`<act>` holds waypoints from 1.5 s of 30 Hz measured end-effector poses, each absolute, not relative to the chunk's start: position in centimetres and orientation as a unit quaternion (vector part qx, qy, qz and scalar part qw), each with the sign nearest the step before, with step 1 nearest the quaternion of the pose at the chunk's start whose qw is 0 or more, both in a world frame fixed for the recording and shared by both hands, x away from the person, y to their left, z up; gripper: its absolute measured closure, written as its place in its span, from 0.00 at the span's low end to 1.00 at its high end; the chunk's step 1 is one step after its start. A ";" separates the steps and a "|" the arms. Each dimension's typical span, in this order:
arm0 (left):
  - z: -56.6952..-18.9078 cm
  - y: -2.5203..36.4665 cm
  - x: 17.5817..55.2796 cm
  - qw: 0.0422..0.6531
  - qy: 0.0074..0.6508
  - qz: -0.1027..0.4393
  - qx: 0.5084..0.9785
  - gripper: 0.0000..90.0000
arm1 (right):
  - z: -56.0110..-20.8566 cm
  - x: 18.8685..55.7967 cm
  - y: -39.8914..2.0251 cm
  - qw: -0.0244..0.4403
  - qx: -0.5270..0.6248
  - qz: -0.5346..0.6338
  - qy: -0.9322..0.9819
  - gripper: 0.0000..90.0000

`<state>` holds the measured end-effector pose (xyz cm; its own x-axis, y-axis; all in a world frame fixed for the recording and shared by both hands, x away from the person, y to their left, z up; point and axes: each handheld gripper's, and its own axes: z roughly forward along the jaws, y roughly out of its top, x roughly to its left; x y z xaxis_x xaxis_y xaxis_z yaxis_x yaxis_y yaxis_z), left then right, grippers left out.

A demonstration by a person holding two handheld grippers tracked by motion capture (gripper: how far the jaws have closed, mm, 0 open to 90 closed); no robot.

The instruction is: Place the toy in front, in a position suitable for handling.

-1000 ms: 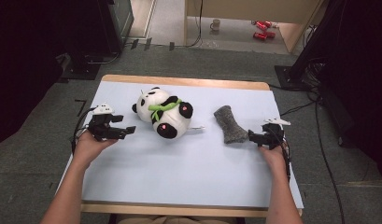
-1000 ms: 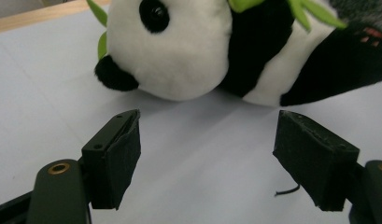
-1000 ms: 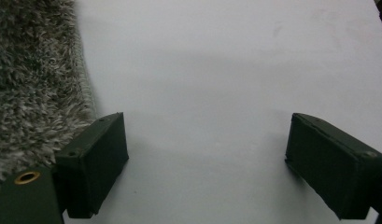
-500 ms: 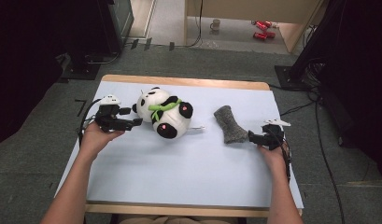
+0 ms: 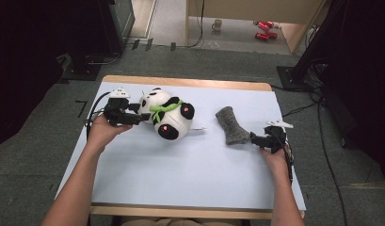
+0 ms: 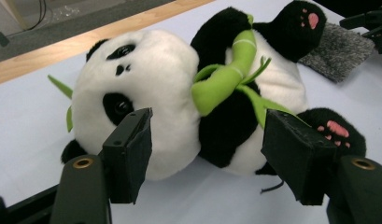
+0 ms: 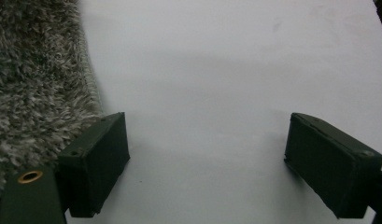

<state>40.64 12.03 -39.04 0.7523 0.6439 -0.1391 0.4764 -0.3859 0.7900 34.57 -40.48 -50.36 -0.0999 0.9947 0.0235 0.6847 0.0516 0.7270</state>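
Scene: a person sits at a bench (image 5: 180, 183) covered in a pale sheet, a pair of tongs in each hand, forearms reaching in from the near edge.
Panda: a black-and-white plush panda (image 5: 167, 117) lies on its back at the left rear of the bench, a green bamboo sprig (image 6: 226, 79) across its chest, pink-padded paws up.
Left tongs: the left tongs (image 5: 142, 117) are level with the bench and pointed at the toy's head; the jaws have just been closing, yet are parted, one black pad (image 6: 130, 149) before the white face, the other before the lower paw. In the left gripper view the panda's body sits in the gap between them; whether the pads touch the plush cannot be told.
Sock: a grey fuzzy sock (image 5: 231, 126) lies right of centre, well apart from the panda, slanting toward the right hand.
Right tongs: the right tongs (image 5: 254, 140) rest low on the bench at the sock's near end, jaws wide apart with bare sheet between them; the left-hand pad (image 7: 97, 158) in the right gripper view sits just beside the sock's fuzzy edge.
Background: grey carpet, cables, a mug (image 5: 218, 24) and red cans (image 5: 264, 30) on the floor beyond.
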 end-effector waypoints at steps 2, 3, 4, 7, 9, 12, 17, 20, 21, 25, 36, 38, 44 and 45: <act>-38.8 11.7 40.8 0.439 0.332 0.097 0.829 0.35 | -50.4 34.6 -40.5 0.258 0.619 0.301 0.678 0.15; -38.7 11.5 40.9 0.443 0.331 0.099 0.827 0.35 | -50.4 34.6 -40.5 0.257 0.620 0.301 0.678 0.15; -38.6 11.4 40.9 0.444 0.332 0.100 0.826 0.34 | -50.4 34.6 -40.5 0.257 0.620 0.301 0.678 0.15; -38.6 11.0 40.9 0.449 0.324 0.100 0.827 0.37 | -50.4 34.6 -40.5 0.257 0.620 0.300 0.678 0.15; -38.7 10.7 40.9 0.446 0.323 0.100 0.829 0.36 | -50.4 34.6 -40.5 0.258 0.620 0.300 0.678 0.15; -38.6 10.1 40.9 0.443 0.321 0.097 0.831 0.34 | -50.4 34.6 -40.4 0.257 0.620 0.300 0.678 0.15; -39.3 8.6 41.3 0.429 0.307 0.105 0.843 0.39 | -50.4 34.6 -40.4 0.257 0.620 0.300 0.678 0.15; -39.9 8.2 41.5 0.417 0.305 0.113 0.849 0.41 | -50.4 34.6 -40.4 0.257 0.620 0.300 0.678 0.15; -40.0 8.2 41.5 0.417 0.307 0.117 0.847 0.43 | -50.4 34.6 -40.4 0.257 0.620 0.300 0.678 0.15; -40.5 8.4 41.4 0.422 0.305 0.123 0.845 0.50 | -50.4 34.6 -40.4 0.257 0.620 0.300 0.678 0.15; -42.2 7.5 42.0 0.425 0.318 0.081 0.844 0.58 | -50.4 34.6 -40.4 0.258 0.620 0.299 0.678 0.15; -42.5 7.3 41.7 0.432 0.333 0.079 0.835 0.62 | -50.4 34.6 -40.4 0.258 0.620 0.299 0.678 0.15; -41.8 7.1 41.2 0.422 0.354 0.090 0.830 0.77 | -50.4 34.6 -40.4 0.258 0.620 0.299 0.678 0.15; -41.6 7.1 41.2 0.424 0.363 0.086 0.825 0.78 | -50.4 34.6 -40.4 0.257 0.620 0.299 0.678 0.15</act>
